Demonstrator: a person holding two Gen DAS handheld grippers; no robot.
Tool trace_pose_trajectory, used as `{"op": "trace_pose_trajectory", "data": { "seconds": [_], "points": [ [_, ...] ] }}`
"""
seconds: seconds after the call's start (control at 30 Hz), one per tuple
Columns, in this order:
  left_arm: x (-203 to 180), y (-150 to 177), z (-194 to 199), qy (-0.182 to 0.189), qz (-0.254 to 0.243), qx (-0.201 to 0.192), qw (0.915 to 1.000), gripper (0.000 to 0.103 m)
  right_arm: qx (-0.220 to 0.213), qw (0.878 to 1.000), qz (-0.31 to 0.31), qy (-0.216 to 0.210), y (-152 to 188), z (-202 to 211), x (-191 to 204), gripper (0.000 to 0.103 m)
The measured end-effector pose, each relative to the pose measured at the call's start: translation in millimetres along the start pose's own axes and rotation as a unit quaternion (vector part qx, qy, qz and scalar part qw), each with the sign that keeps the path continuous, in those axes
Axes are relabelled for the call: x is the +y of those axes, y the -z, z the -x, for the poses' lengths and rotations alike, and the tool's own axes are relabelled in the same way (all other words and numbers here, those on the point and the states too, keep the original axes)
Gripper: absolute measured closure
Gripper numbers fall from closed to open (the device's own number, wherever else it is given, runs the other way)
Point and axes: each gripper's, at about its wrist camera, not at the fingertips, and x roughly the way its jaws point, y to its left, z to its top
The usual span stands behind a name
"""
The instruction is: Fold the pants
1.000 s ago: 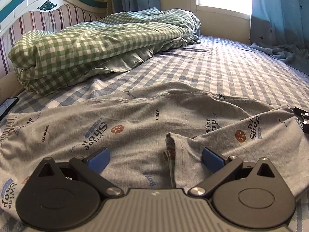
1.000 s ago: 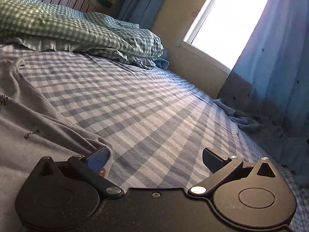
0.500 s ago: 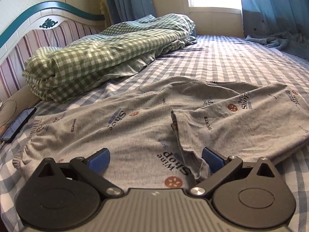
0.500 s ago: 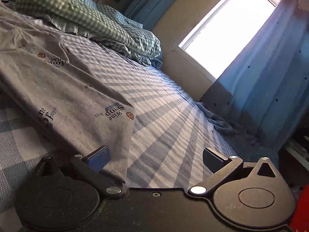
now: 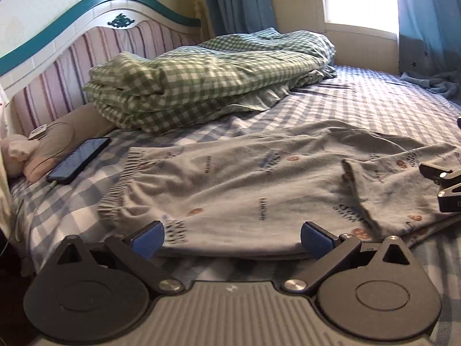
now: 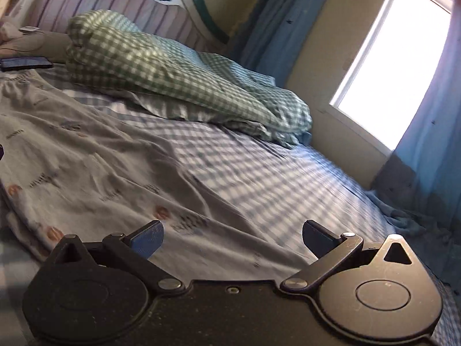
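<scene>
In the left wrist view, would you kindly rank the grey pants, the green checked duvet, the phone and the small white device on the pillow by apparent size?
1. grey pants and green checked duvet: similar; the pants lie nearer, so unsure.
2. phone.
3. small white device.

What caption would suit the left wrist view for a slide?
Open left gripper at the near edge of grey printed pants spread on a checked bed, phone beside the waistband.

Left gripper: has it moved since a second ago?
Yes. The left gripper has pulled back from the pants toward the near bed edge; the headboard and phone now show more fully.
</scene>
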Motion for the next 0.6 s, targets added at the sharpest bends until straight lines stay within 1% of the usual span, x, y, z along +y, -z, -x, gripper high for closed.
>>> {"op": "trace_pose_trajectory", "data": {
  "seconds": [0.07,0.13,0.2,0.27,0.33,0.4,0.43,0.5,0.6],
  "points": [
    [26,3,1,-0.015,0.026,0.007,0.9995,0.000,-0.001,1.000,0.011,-0.029,-14,-12,27,0.001],
    [51,5,-1,-0.025,0.055,0.019,0.9980,0.000,0.006,0.999,0.017,-0.047,-23,-23,48,0.001],
    [73,7,-6,-0.027,0.085,0.026,0.9957,0.001,0.010,0.999,0.023,-0.040,-26,-30,62,0.001],
    [92,7,-10,-0.013,0.116,0.029,0.9928,0.005,0.011,0.999,0.017,-0.032,-29,-34,62,0.001],
    [108,6,-15,0.021,0.150,0.036,0.9878,0.011,0.009,0.999,0.003,-0.031,-33,-34,56,0.001],
    [120,7,-22,0.058,0.190,0.046,0.9790,0.013,0.000,1.000,-0.004,-0.030,-40,-35,51,0.001],
    [123,8,-25,0.066,0.208,0.046,0.9747,0.013,-0.002,1.000,-0.007,-0.028,-45,-39,47,0.001],
    [128,8,-29,0.072,0.231,0.038,0.9694,0.016,0.004,1.000,-0.012,-0.029,-59,-52,42,0.001],
    [129,7,-35,0.059,0.255,0.033,0.9646,0.027,0.014,0.999,-0.018,-0.032,-77,-81,39,0.001]
  ]
}}
